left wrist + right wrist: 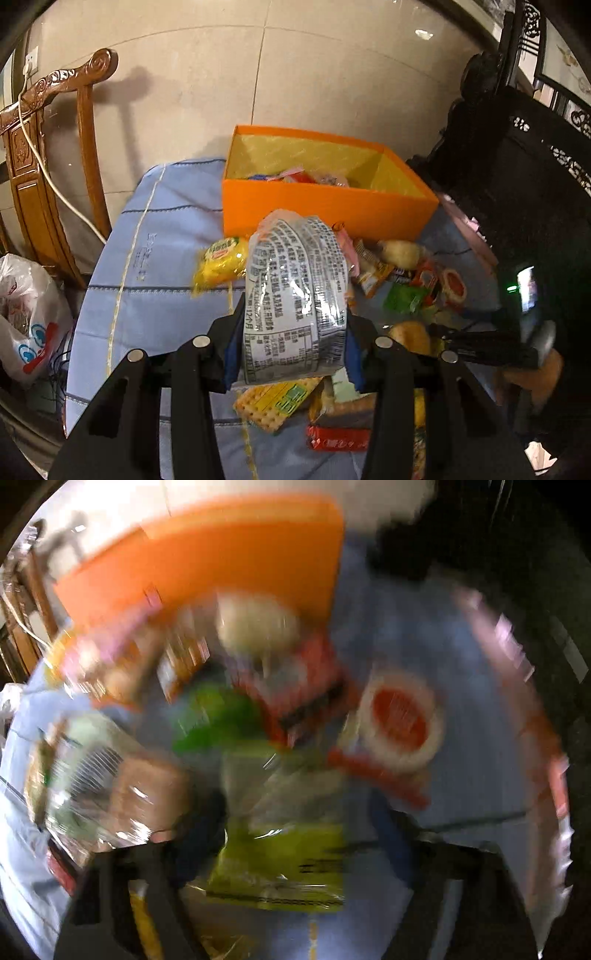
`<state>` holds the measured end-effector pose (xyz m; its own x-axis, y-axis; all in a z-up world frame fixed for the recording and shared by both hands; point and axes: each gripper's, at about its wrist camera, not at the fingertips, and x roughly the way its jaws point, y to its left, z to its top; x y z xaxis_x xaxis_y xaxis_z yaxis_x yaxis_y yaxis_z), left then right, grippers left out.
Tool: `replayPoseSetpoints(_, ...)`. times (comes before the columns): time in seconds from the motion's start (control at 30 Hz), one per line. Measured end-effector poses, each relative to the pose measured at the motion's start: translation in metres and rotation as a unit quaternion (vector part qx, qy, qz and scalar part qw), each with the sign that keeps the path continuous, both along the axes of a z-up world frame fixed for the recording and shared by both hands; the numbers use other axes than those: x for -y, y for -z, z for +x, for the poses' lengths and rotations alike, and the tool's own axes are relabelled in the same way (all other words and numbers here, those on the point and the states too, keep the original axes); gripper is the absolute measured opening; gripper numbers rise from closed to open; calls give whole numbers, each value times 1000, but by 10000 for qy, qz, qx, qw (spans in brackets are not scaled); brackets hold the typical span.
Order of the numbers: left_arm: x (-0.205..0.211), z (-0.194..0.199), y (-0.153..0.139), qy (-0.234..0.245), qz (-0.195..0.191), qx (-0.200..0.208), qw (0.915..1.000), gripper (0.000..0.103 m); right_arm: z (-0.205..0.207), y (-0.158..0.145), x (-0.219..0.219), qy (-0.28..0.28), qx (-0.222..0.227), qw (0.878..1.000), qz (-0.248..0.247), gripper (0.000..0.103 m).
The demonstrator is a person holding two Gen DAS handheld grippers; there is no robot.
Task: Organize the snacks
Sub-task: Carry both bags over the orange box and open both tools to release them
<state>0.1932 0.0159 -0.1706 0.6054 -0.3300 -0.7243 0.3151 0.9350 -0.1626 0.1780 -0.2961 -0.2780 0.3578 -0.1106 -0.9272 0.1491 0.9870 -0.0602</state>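
My left gripper (291, 354) is shut on a clear snack packet with grey printed text (295, 295) and holds it above the blue tablecloth (159, 266), in front of the orange box (325, 210). The box holds a few snacks. Loose snacks lie on the cloth: a yellow packet (221, 262), a cracker packet (275, 400), a red bar (338, 437), a green packet (402, 297). The right wrist view is heavily blurred. My right gripper (295, 834) hangs over a yellow-green packet (280, 867); its jaws stand apart on either side of it. The orange box (221, 561) lies beyond.
A carved wooden chair (48, 155) with a white cable stands at the left, with a white plastic bag (29, 317) below it. Dark carved furniture (517, 166) fills the right. A round red-and-white snack (402, 720) lies on the cloth at right.
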Motion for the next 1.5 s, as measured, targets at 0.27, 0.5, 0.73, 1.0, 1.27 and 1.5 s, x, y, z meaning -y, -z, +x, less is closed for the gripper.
replayPoseSetpoints(0.27,-13,6,-2,-134,-61,33,9999,43,-16,-35,7,-13,365,9987,357,50)
replayPoseSetpoints(0.5,2,8,-28,113,-184,297,9993,43,-27,-138,-4,-396,1321,9895,436,50)
replayPoseSetpoints(0.73,29,42,-82,284,-309,694,9967,43,4,-240,-19,-844,2200,9713,333,50)
replayPoseSetpoints(1.0,56,99,-148,360,-306,1237,9912,43,66,-314,-27,-1028,2713,9568,195,50)
replayPoseSetpoints(1.27,83,142,-164,364,-144,1416,9892,43,112,-334,-28,-1120,2833,9525,-20,50)
replayPoseSetpoints(1.5,91,212,-142,-232,-1,1079,9939,98,172,-316,-11,-783,2668,9605,46,77)
